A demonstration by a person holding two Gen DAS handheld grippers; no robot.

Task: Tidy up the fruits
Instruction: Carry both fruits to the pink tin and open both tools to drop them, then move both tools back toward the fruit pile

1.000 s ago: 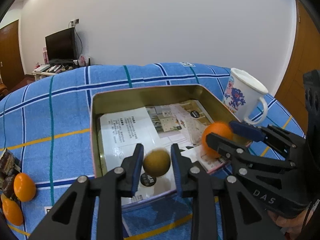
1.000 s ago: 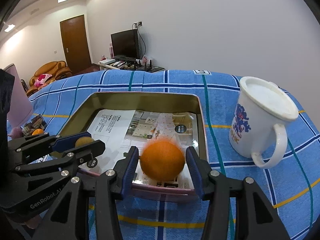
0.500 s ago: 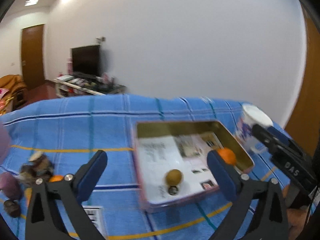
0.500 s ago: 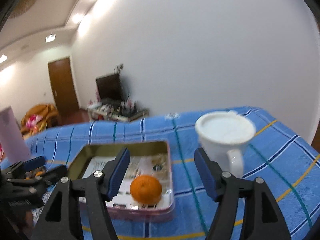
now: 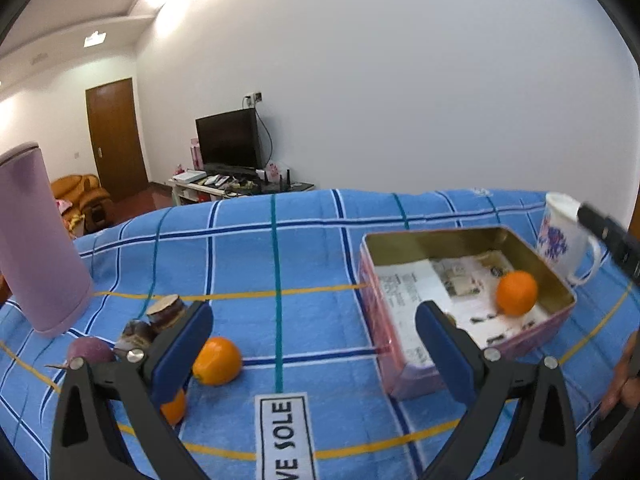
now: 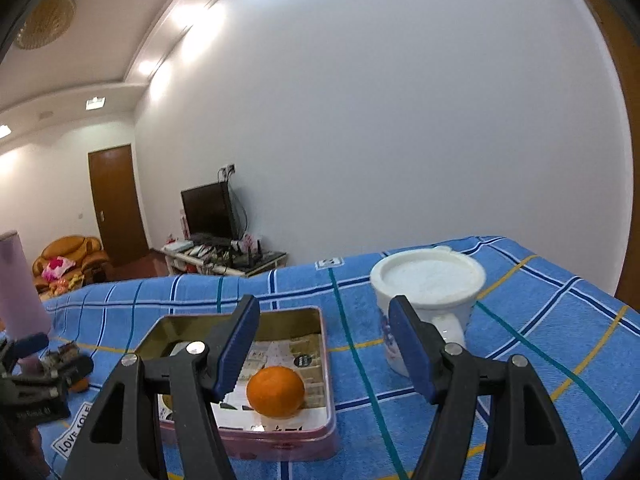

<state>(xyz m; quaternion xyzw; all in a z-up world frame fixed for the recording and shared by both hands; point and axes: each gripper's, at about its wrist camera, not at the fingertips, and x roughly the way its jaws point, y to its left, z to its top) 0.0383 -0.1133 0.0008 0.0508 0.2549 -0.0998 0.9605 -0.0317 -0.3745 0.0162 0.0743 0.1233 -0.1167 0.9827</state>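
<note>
- Blue checked cotton cloth [image 5: 304, 264] is covering everything beneath.
- My left gripper [image 5: 314, 344] is gaping, empty.
- My right gripper [image 6: 324, 350] is hanging released above the round orange mandarin [image 6: 275, 391] in the rectangular pink tin [image 6: 280, 442].

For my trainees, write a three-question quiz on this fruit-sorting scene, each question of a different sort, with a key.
1. True or false: the orange in the tin is clamped by the right gripper.
2. Which stands right of the tin in the right wrist view? A) pink cylinder B) white mug C) television
3. Fill in: the left gripper has its jaws wide ____ above the blue checked cloth.

Key
1. False: it lies free in the tin.
2. B: the white mug.
3. open
</note>
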